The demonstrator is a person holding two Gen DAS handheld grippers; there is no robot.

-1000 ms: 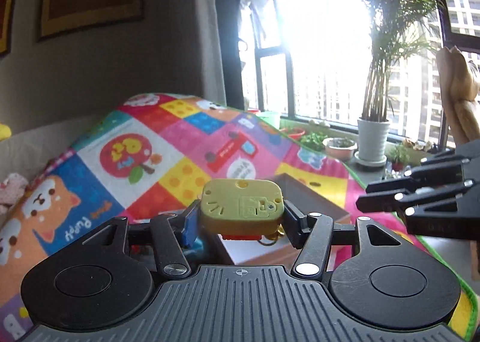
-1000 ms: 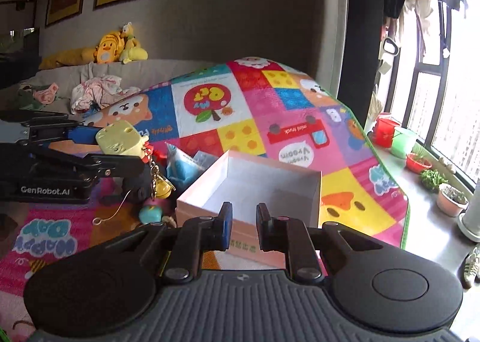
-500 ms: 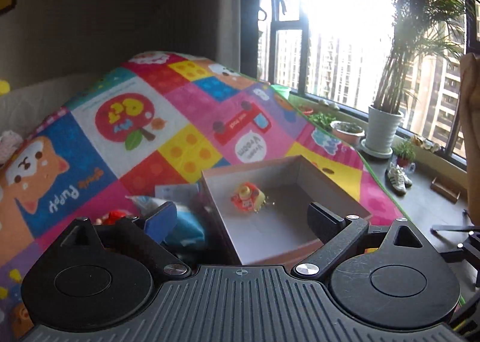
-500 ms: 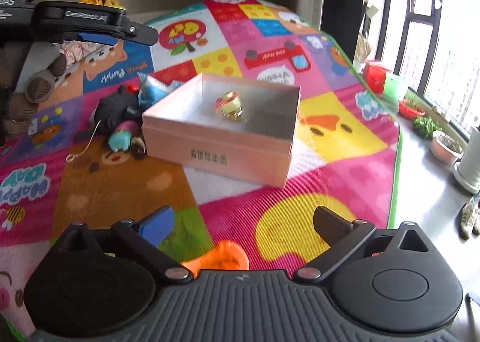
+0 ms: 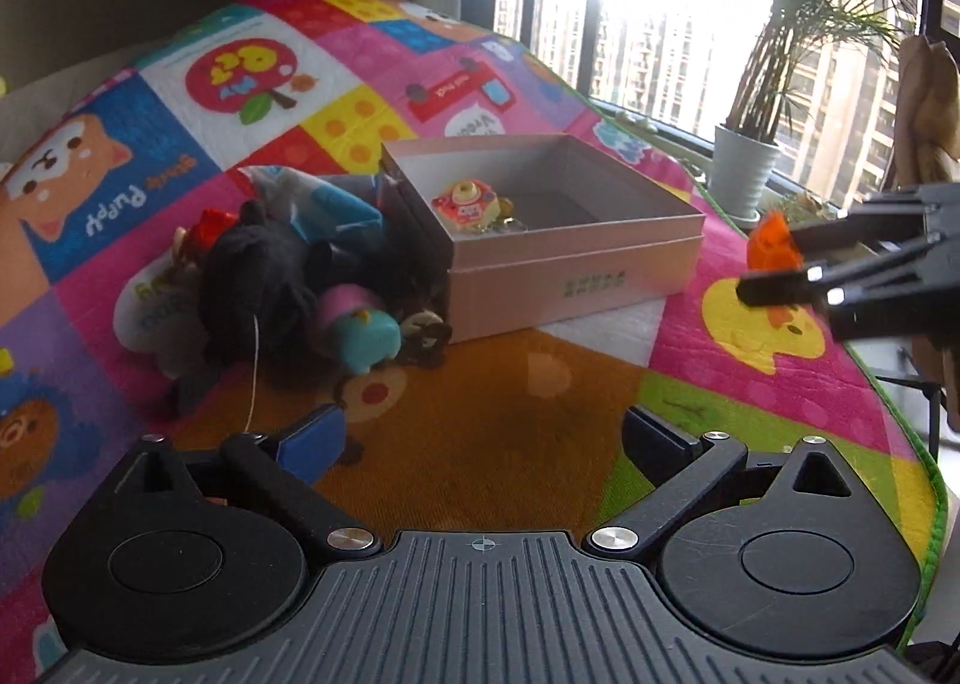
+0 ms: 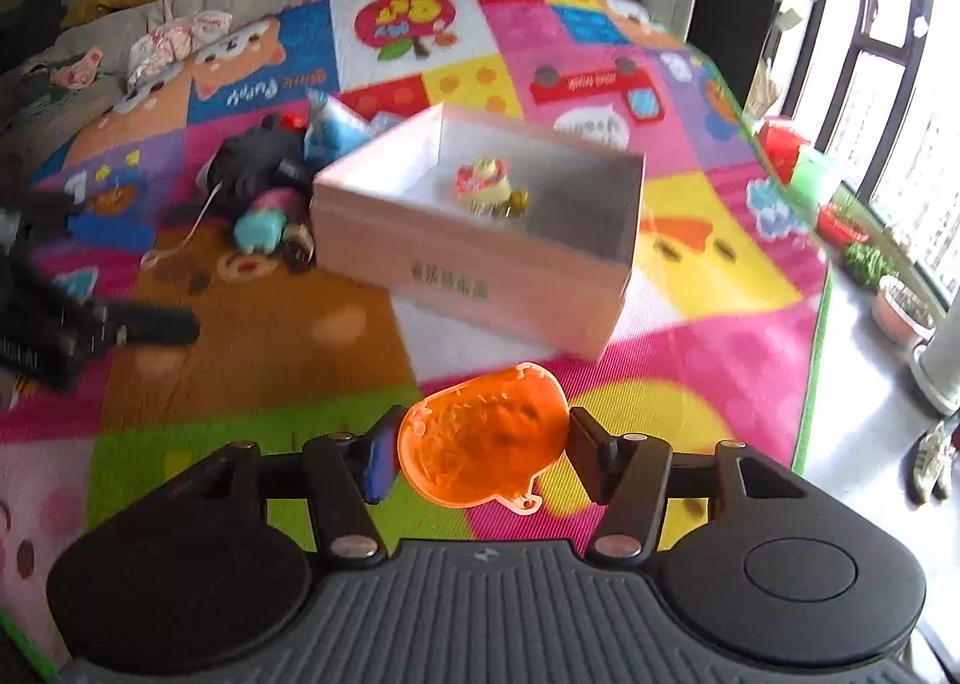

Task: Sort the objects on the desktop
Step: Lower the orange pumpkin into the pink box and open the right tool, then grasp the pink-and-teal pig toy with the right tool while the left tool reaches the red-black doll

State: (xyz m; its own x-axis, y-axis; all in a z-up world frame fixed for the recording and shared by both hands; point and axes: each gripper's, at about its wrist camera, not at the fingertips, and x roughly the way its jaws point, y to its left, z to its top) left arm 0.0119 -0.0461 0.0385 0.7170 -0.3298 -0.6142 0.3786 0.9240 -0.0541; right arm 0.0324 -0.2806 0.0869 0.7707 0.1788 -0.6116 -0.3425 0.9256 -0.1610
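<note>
A pink open box (image 5: 576, 258) (image 6: 480, 276) stands on the colourful play mat. A yellow and red toy (image 5: 465, 204) (image 6: 487, 187) lies inside it. My left gripper (image 5: 480, 438) is open and empty, low over the mat in front of the box. My right gripper (image 6: 480, 453) is shut on an orange translucent toy (image 6: 483, 435), held above the mat in front of the box. It shows from the side in the left wrist view (image 5: 774, 264), with the orange toy (image 5: 771, 246) to the right of the box.
A pile of small things lies left of the box: a black soft item (image 5: 258, 276) (image 6: 252, 162), a teal and pink toy (image 5: 360, 330) (image 6: 258, 225), a blue packet (image 5: 336, 204). The mat's green edge (image 5: 924, 444) and potted plants (image 5: 744, 174) lie to the right.
My left gripper opened and dropped the yellow toy into the box, then drew back. My right gripper opened, dropped low over the orange toy, shut on it and lifted it.
</note>
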